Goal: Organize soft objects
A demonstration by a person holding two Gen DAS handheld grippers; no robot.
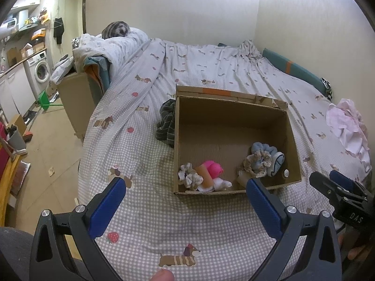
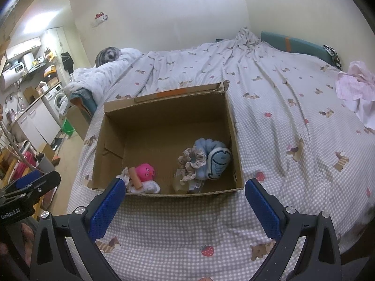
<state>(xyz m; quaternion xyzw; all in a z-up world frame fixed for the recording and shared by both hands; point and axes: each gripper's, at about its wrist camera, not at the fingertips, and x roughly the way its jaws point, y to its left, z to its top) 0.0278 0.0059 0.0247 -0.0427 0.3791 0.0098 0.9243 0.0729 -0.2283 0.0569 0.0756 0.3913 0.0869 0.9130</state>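
Observation:
An open cardboard box (image 1: pixel 234 112) (image 2: pixel 164 117) rests on the bed. Inside lie a pink octopus toy (image 1: pixel 213 167) (image 2: pixel 146 171), an orange tube (image 1: pixel 206 178), pale scrunchies (image 1: pixel 256 161) (image 2: pixel 192 161) and a blue whale plush (image 1: pixel 276 161) (image 2: pixel 218 164). A dark striped cloth (image 1: pixel 167 123) lies against the box's left wall outside. A pink cloth (image 1: pixel 346 124) (image 2: pixel 356 86) lies on the bed at the right. My left gripper (image 1: pixel 186 194) hangs open above the bedsheet before the box. My right gripper (image 2: pixel 185 195) is also open at the box's near wall, holding nothing.
The bed (image 1: pixel 211 222) has a checked sheet with dog prints. A rolled duvet (image 1: pixel 112 46) and striped cushion (image 1: pixel 116 29) sit at the far left. A teal mat (image 1: pixel 295 70) lines the wall. Left of the bed are a brown cabinet (image 1: pixel 75 103), washing machine (image 1: pixel 41 70) and floor clutter.

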